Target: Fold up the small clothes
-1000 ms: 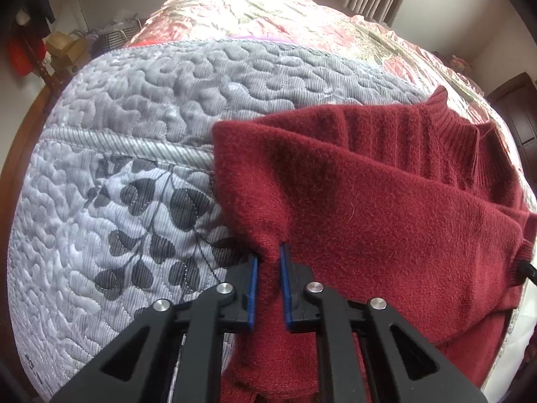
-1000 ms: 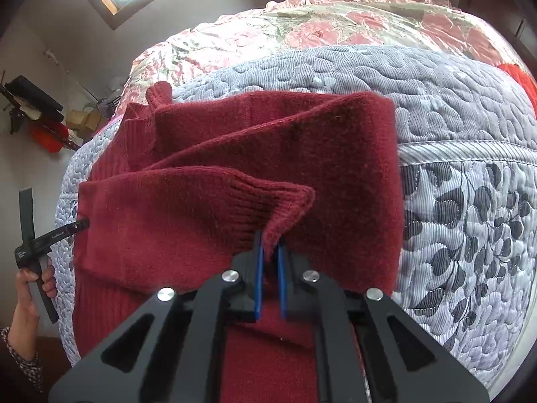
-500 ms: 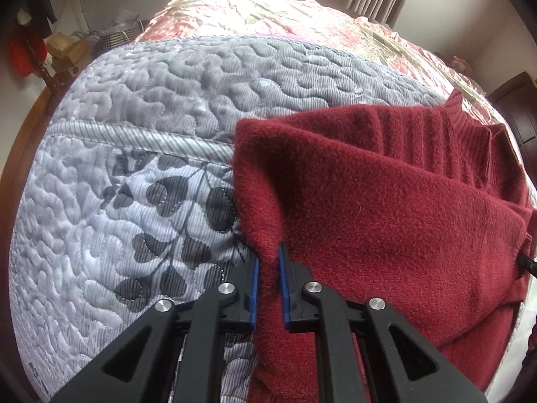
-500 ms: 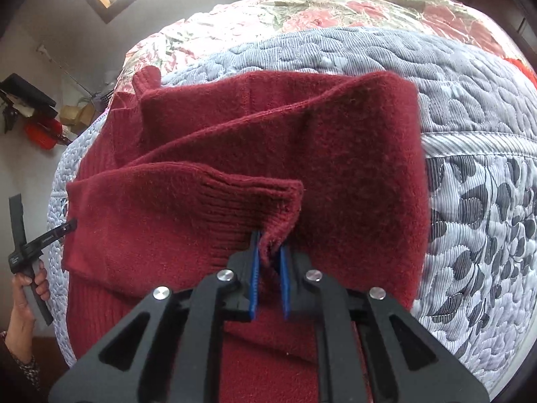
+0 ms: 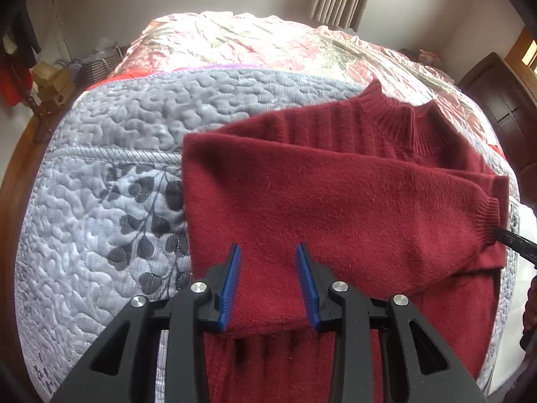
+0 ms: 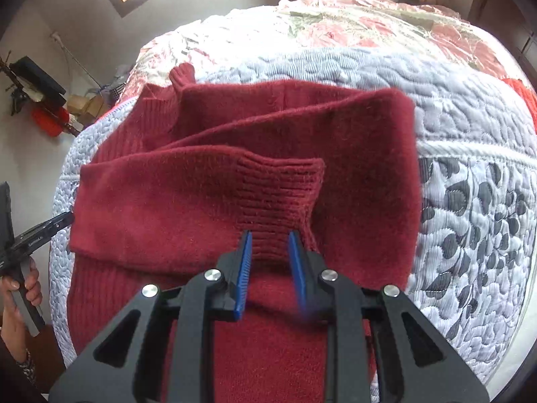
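A wide bed (image 5: 235, 47) fills the room, and over its near part lies a grey quilt (image 5: 100, 201) with a leaf pattern. On the quilt lies the red sweater (image 5: 335, 184), spread flat, its collar (image 5: 392, 114) toward the floral cover. One sleeve (image 6: 201, 201) is folded across the body, and its ribbed cuff (image 6: 282, 184) ends near the middle. The folded left edge of the sweater is straight, and much bare quilt stays free beside it. On the other side the quilt is also free up to the bed edge.

The left gripper (image 5: 268, 252) is wide open above the lower sweater; its blue pads hold nothing. The right gripper (image 6: 270, 238) is open too, one pad on each side of the cuff, without any pinch on the knit. At the far left of the right view, a hand (image 6: 16, 288) holds the left tool's handle.
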### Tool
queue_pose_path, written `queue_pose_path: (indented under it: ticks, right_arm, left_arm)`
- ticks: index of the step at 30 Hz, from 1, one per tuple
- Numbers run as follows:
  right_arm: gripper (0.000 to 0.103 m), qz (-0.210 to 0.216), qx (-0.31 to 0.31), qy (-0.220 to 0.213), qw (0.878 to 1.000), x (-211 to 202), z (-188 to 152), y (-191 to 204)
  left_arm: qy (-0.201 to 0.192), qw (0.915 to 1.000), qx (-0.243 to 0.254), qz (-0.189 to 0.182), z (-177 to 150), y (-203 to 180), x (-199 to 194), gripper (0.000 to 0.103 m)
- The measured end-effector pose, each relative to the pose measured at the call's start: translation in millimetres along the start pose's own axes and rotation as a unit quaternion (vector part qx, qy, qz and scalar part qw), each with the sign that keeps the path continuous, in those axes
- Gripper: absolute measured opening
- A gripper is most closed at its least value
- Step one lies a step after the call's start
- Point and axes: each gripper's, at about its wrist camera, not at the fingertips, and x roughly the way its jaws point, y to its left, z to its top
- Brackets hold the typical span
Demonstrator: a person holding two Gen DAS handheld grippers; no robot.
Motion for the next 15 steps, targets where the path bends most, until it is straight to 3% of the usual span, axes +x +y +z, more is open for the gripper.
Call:
queue_pose_path:
  ticks: [3, 4, 6, 9, 11, 13, 15]
  right_arm:
    - [0.021, 0.002, 0.022, 0.007, 1.000, 13.3, -3.4, -9.2]
    - [0.021, 0.006, 0.028, 0.007, 1.000, 15.7, -3.8, -11.6]
    - [0.021, 0.000, 0.019, 0.010, 1.000, 19.8, -3.1, -9.3]
    - [0.028, -0.012, -0.003, 0.012, 1.000, 16.6, -3.2, -0.2]
    - [0.032, -0.010, -0.011, 0.003, 1.000, 4.3, -7.2, 4.3]
    - [0.041, -0.009, -0.014, -0.010, 1.000, -12.1, -17.5, 6.2]
    - [0.044, -0.013, -0.018, -0.012, 1.000, -27.8, -34.8, 4.6]
  left_arm:
    - [0.029, 0.9993, -0.005, 0.024, -7.5, 6.5, 23.9, 0.033]
    - [0.037, 0.9989, -0.007, 0.028, -9.1, 11.2, 32.7, 0.026]
    - [0.042, 0.9986, -0.011, 0.031, -11.8, 17.5, 42.5, 0.025]
    - [0.042, 0.9985, -0.007, 0.035, -9.6, 12.8, 39.2, 0.025]
    - [0.037, 0.9989, -0.010, 0.026, -9.7, 11.0, 28.5, 0.030]
    - [0.024, 0.9994, -0.006, 0.022, -14.5, 10.4, 9.0, 0.054]
    - [0.003, 0.9987, 0.017, 0.048, -29.0, 10.2, -14.2, 0.066]
